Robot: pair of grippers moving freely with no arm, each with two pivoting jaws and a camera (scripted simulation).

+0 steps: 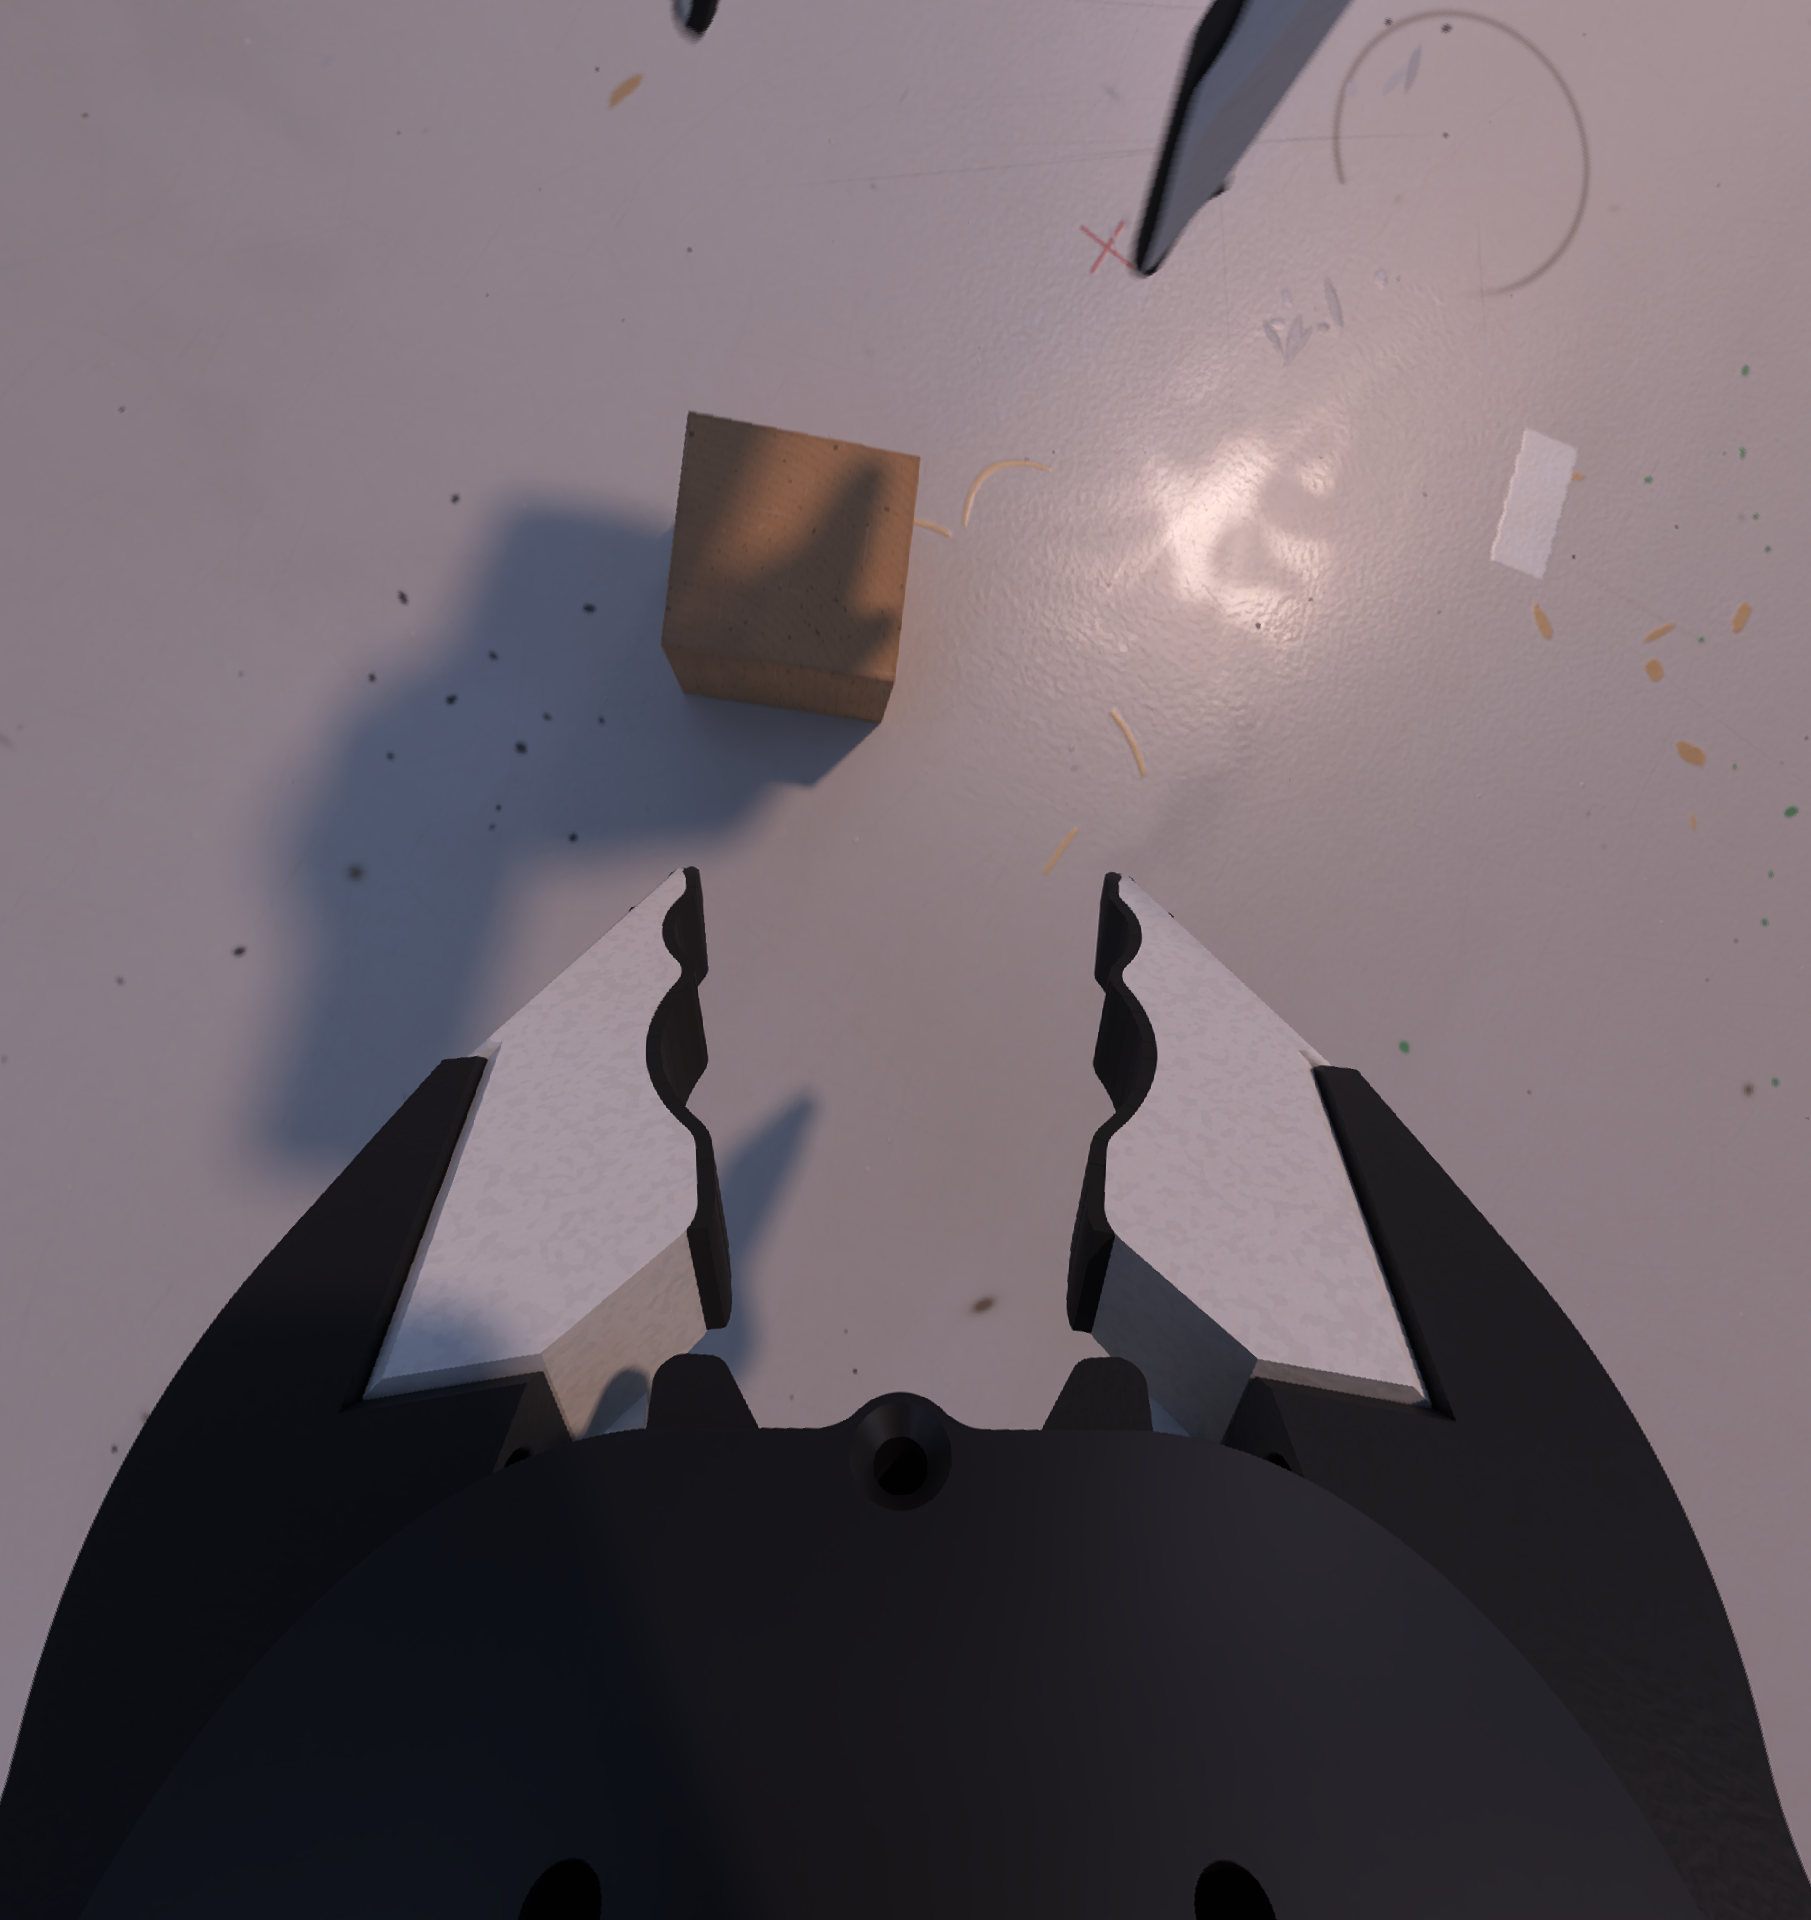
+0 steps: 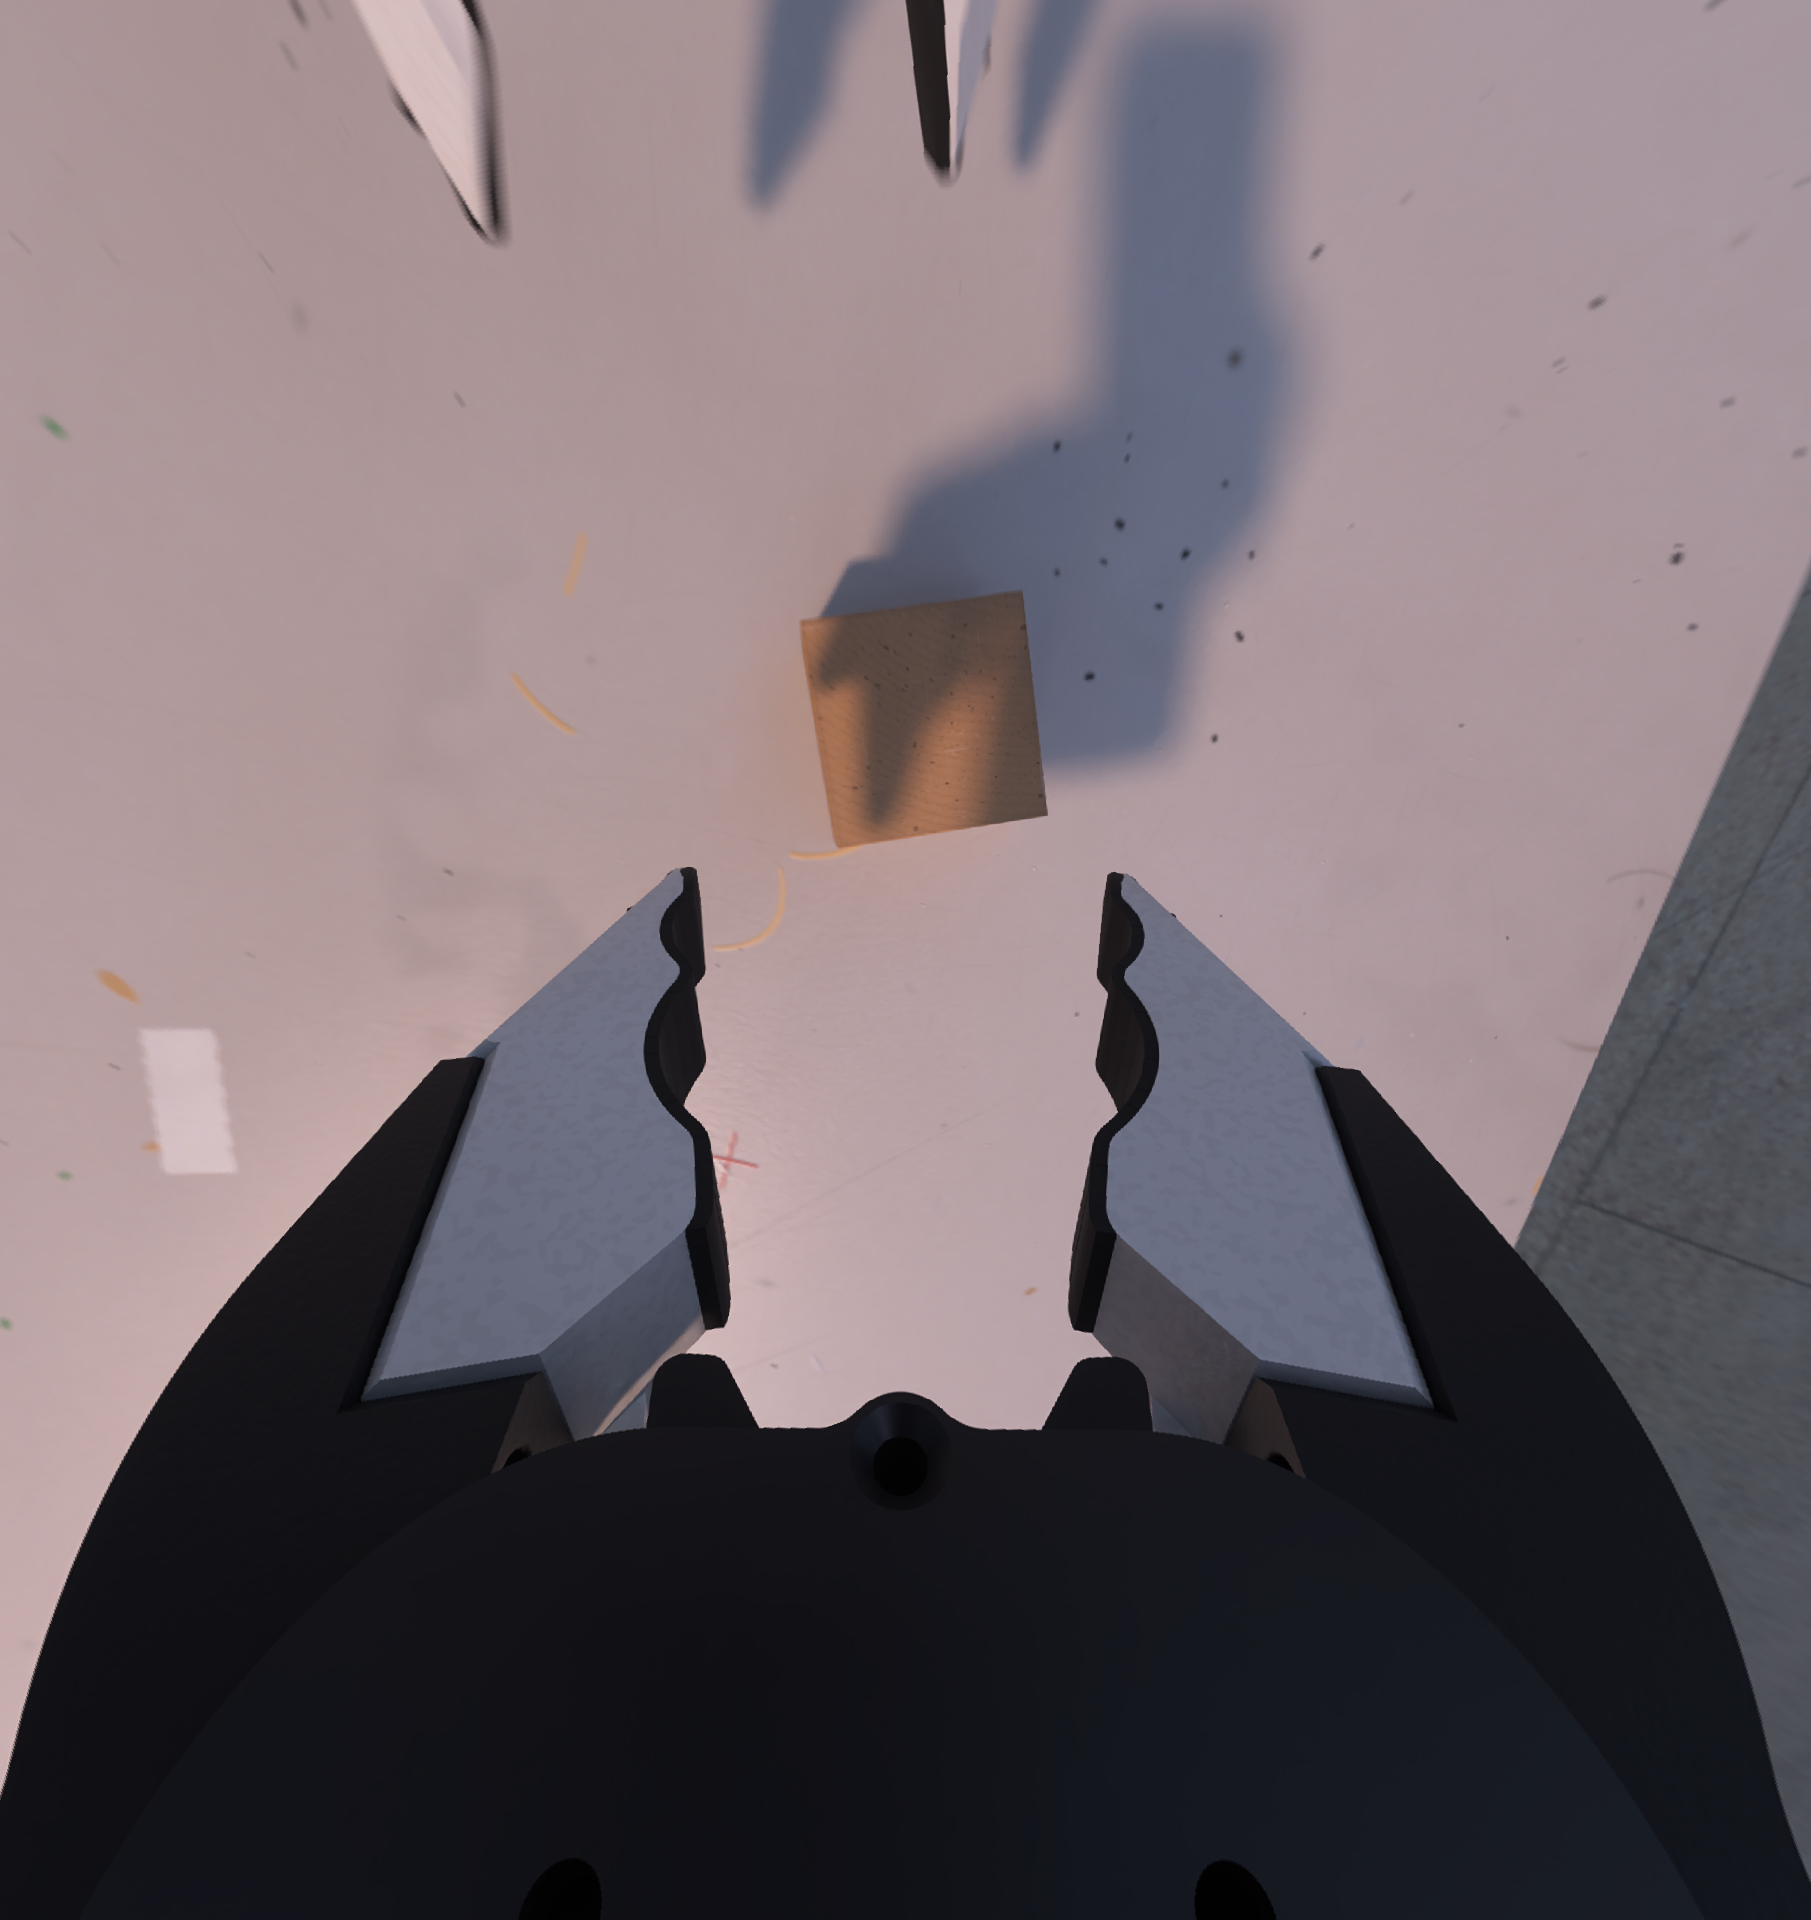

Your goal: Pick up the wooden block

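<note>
A tan wooden block rests on a pale, speckled tabletop. In the left wrist view it lies ahead of my left gripper and a little to the left; the gripper is open and empty, above the table. In the right wrist view the block sits just beyond my right gripper, roughly in line with the gap; this gripper is open and empty too. The other gripper's fingers show at the top of each view, one in the left wrist view and one in the right wrist view.
A white tape strip lies right of the block, also in the right wrist view. A small red cross and a faint ring mark are drawn farther off. The table edge and grey floor run along the right.
</note>
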